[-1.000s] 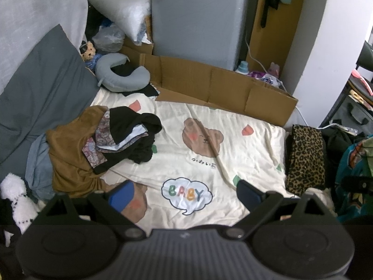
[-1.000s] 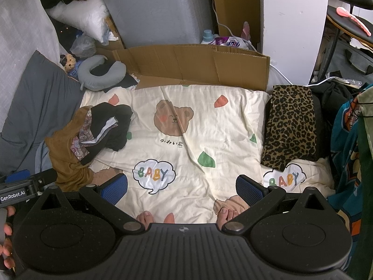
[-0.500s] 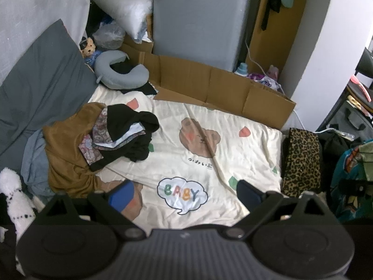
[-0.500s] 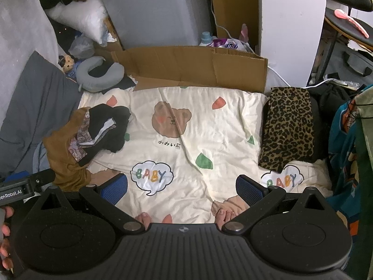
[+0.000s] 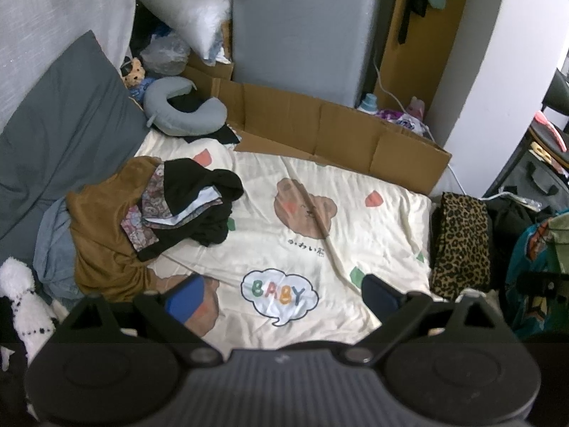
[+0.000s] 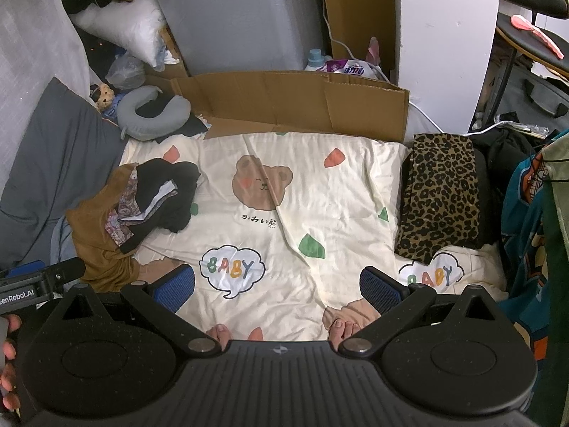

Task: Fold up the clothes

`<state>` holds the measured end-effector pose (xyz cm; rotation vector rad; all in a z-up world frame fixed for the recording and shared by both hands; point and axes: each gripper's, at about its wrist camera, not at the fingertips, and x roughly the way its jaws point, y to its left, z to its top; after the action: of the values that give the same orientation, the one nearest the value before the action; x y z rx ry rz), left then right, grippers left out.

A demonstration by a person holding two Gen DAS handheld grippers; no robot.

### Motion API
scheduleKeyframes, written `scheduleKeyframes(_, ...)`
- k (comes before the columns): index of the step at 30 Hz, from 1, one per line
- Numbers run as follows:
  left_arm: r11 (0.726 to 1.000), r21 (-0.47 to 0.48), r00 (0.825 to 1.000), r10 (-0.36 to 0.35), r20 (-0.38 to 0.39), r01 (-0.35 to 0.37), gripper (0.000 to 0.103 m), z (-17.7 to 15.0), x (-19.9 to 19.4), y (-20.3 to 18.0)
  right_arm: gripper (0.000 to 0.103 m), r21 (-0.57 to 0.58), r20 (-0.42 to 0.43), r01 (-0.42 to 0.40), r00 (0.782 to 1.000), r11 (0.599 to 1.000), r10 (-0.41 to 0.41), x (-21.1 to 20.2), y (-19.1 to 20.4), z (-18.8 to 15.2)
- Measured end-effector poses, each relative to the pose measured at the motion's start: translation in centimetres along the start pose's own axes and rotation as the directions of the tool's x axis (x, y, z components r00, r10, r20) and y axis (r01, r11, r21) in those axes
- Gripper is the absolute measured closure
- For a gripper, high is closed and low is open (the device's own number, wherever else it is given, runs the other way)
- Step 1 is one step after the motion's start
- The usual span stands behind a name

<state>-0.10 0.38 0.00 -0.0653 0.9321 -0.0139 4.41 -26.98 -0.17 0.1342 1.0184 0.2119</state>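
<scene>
A: Item one, tools?
B: Left gripper (image 5: 281,295), blue-padded fingers spread wide, nothing between them, held above the near part of the bed. Right gripper (image 6: 277,286), the same: jaws wide apart, empty, above the near edge.

A: Item two, the clothes?
B: One heap of clothes (image 5: 149,213) on the left side of the cream quilt (image 5: 320,220), well apart from both grippers. Bottom layer a brown garment (image 6: 96,235); on it a paisley-patterned piece (image 6: 121,213); on top a crumpled black garment (image 6: 167,192) with a white lining or layer showing. A pale blue garment (image 5: 53,242) lies partly under the brown one at the bed's left edge. None of it folded.

A: Item three, to the right?
B: A leopard-print piece (image 6: 439,195), lying flat as a neat rectangle at the quilt's right edge. Whether it is a garment I cannot tell.

A: Surroundings?
B: Grey pillow (image 5: 60,135) along the left; grey neck pillow (image 5: 181,110) at the far left corner, a small stuffed bear (image 6: 105,94) just beside it. Flattened cardboard (image 6: 295,103) stands along the far side of the bed. The quilt carries a bear print and "BABY" bubbles.

A: The person?
B: Bare toes (image 6: 218,332) on the quilt's near edge, seen from the right wrist view; fingers (image 6: 9,352) at that view's left margin.
</scene>
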Motion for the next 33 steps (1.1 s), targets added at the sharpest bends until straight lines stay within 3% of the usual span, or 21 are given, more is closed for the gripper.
scheduleKeyframes(14, 1.000, 0.005, 0.999, -0.020, -0.025, 0.020, 0.003, 0.5, 0.1, 0.2, 0.001, -0.050, -0.021, 0.055, 0.998, 0.997, -0.056, 0.1, 1.0, 0.0)
scheduleKeyframes(18, 1.000, 0.011, 0.999, -0.028, -0.035, 0.029, 0.001, 0.8, 0.1, 0.3, 0.001, -0.056, 0.008, 0.068, 0.998, 0.996, -0.068, -0.3, 1.1, 0.4)
scheduleKeyframes(33, 1.000, 0.003, 1.000, -0.023, -0.021, 0.023, 0.001, 2.2, 0.0, 2.6, 0.001, -0.039, 0.012, 0.043, 0.999, 0.998, -0.042, 0.1, 0.5, 1.9)
